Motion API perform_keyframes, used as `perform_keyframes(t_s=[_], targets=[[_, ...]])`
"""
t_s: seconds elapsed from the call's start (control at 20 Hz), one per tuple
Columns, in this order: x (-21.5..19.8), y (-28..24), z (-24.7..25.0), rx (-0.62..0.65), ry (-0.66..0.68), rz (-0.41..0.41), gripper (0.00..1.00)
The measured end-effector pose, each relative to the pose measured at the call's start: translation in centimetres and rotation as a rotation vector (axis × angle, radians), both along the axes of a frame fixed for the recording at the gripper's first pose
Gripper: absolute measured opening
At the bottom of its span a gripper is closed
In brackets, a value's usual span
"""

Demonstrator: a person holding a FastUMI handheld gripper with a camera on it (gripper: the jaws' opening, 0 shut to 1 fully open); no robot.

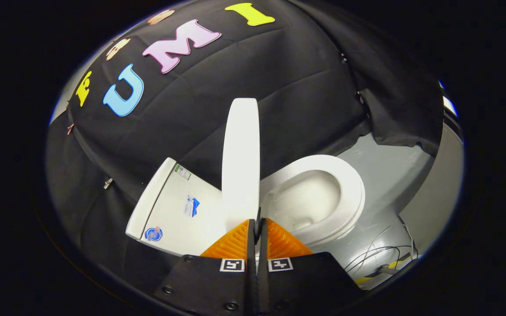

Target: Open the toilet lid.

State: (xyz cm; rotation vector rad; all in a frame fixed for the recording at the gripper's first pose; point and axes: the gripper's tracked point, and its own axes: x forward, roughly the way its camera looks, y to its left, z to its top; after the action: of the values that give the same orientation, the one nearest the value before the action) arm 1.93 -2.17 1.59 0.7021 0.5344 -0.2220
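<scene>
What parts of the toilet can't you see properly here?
- Gripper view: the lid's lower edge is hidden behind the gripper, whose fingers are almost closed on it; whether both press on it cannot be told.
- The bottom of the bowl is hidden behind one finger.
- The stickers on the tank are too small to read.
- The cables on the floor are cut off by the edge.

Gripper (258, 226) pointing forward, jaws nearly closed, pinching thin lid edge (240, 162)
</scene>
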Motion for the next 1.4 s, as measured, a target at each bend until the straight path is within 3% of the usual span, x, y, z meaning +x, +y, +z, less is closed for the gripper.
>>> perform_keyframes(t_s=[0.4, 0.85, 1.05, 1.4], targets=[[1.4, 3.8, 2.6, -0.154, 0.047, 0.010, 0.05], [3.8, 11.6, 5.9, -0.331, 0.054, 0.026, 0.05], [4.7, 14.4, 6.1, -0.418, 0.090, 0.001, 0.05], [6.4, 20.0, 6.3, -0.531, 0.103, 0.035, 0.05]])
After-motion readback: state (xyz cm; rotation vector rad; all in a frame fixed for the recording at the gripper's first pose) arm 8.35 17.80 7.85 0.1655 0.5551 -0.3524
